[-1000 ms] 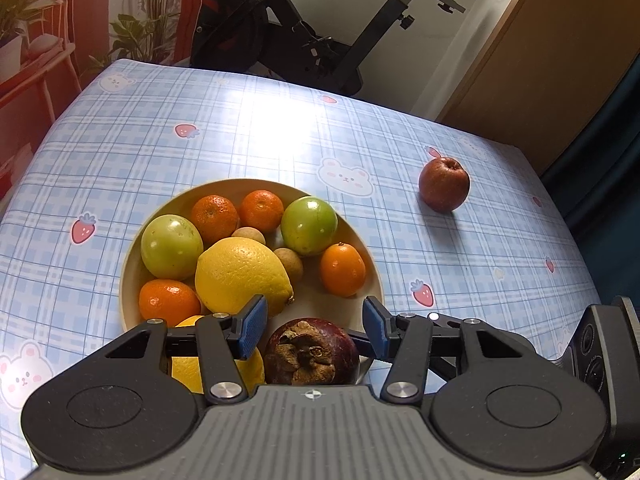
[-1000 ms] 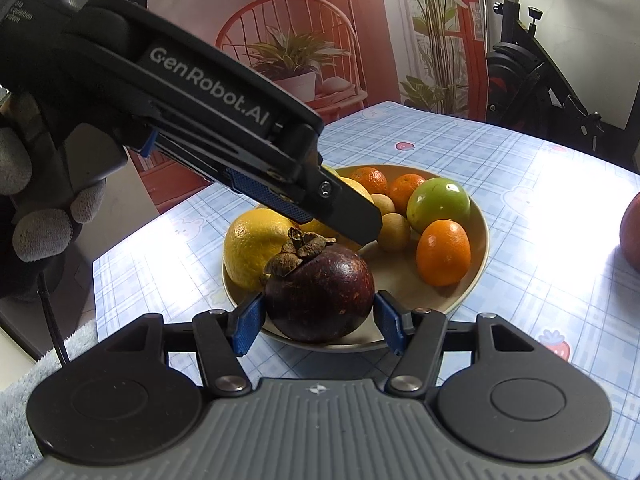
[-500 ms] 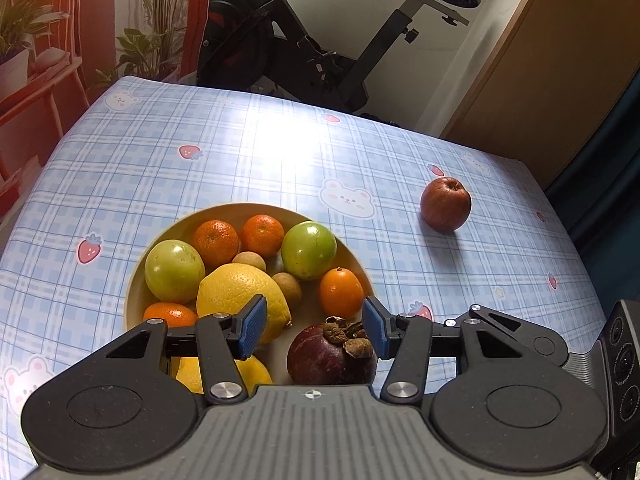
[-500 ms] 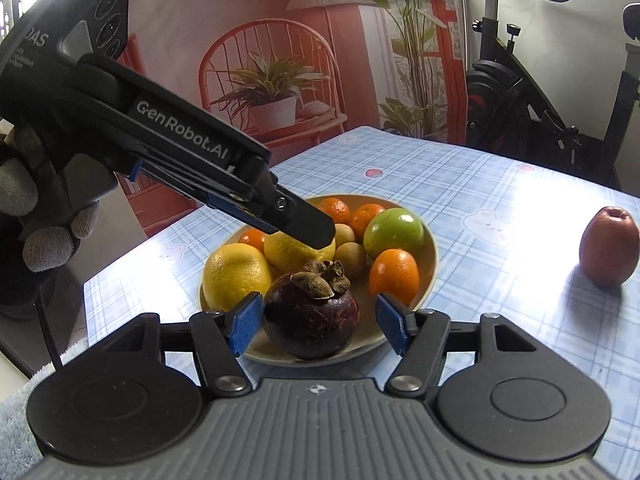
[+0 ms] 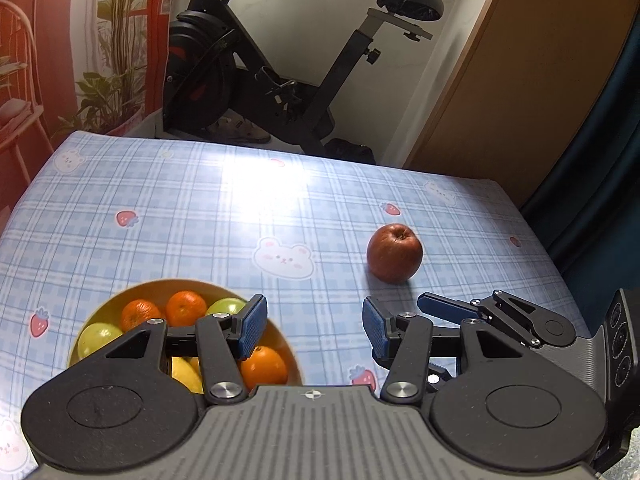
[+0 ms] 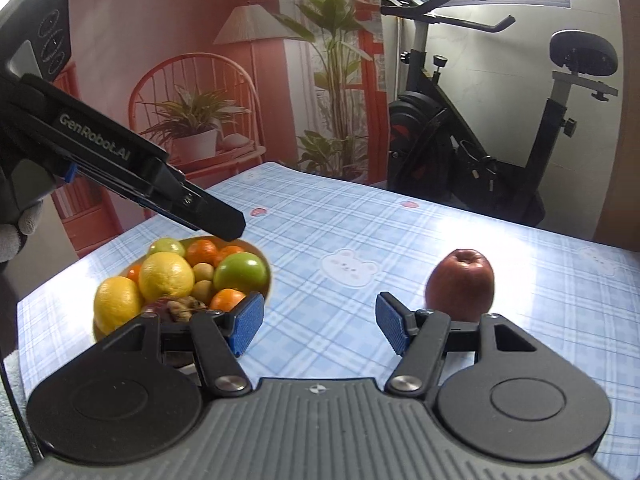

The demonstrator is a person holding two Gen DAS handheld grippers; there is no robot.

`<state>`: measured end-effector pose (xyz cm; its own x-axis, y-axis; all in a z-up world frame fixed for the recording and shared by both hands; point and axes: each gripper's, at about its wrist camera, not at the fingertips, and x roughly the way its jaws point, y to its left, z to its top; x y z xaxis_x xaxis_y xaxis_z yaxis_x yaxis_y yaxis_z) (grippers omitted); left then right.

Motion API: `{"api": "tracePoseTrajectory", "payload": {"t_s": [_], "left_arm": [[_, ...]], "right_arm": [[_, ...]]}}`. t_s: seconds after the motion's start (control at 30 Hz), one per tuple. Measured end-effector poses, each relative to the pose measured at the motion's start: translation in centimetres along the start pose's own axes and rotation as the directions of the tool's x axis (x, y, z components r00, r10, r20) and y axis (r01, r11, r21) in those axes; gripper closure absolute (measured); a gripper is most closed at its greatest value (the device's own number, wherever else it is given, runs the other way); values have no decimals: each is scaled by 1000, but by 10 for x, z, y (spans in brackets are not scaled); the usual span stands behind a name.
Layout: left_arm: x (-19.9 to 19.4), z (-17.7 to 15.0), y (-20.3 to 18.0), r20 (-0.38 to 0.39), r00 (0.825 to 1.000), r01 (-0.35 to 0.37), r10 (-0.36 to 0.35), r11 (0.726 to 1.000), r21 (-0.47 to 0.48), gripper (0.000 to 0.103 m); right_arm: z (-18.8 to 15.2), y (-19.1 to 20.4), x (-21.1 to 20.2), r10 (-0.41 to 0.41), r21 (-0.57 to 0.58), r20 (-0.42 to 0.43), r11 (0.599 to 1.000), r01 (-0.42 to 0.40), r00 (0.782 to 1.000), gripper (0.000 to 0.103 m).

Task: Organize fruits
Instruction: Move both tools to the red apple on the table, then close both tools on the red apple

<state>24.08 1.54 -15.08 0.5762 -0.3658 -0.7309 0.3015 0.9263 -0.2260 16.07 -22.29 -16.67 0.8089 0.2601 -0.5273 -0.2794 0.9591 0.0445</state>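
Note:
A red apple (image 5: 394, 252) stands alone on the blue checked tablecloth, right of the tan fruit bowl (image 5: 160, 290); it also shows in the right wrist view (image 6: 460, 285). The bowl (image 6: 264, 261) holds lemons (image 6: 166, 275), green apples (image 6: 240, 271), oranges and a dark mangosteen (image 6: 176, 306) at its near edge. My left gripper (image 5: 315, 330) is open and empty above the bowl's right edge. My right gripper (image 6: 319, 328) is open and empty, between the bowl and the apple, with the apple just beyond its right finger.
An exercise bike (image 5: 280, 80) stands beyond the table's far edge. A wooden door (image 5: 520, 80) and dark curtain are at the right. An orange chair with a potted plant (image 6: 196, 132) stands at the left. The tablecloth (image 5: 224, 216) stretches behind the bowl.
The right gripper let go of the mangosteen, which now lies in the bowl, and swung right toward the apple. Both grippers pulled back and up from the bowl.

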Motion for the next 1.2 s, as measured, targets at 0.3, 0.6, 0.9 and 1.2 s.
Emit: {"api": "tracePoseTrajectory", "payload": {"t_s": [0.3, 0.6, 0.9, 1.2], "left_arm": [[38, 36, -38, 36, 999, -11, 10, 1000, 23, 47], [99, 50, -65, -30, 1000, 12, -10, 999, 53, 39], [130, 51, -76, -65, 997, 38, -35, 999, 33, 38], [149, 50, -76, -95, 994, 57, -56, 998, 3, 38]], "right_arm": [[0, -57, 14, -140, 59, 23, 989, 139, 990, 37], [-6, -85, 39, -129, 87, 15, 988, 127, 992, 34], [-8, -90, 52, -76, 120, -2, 990, 76, 997, 33], [-5, -97, 68, -42, 161, -55, 986, 50, 998, 34]]}}
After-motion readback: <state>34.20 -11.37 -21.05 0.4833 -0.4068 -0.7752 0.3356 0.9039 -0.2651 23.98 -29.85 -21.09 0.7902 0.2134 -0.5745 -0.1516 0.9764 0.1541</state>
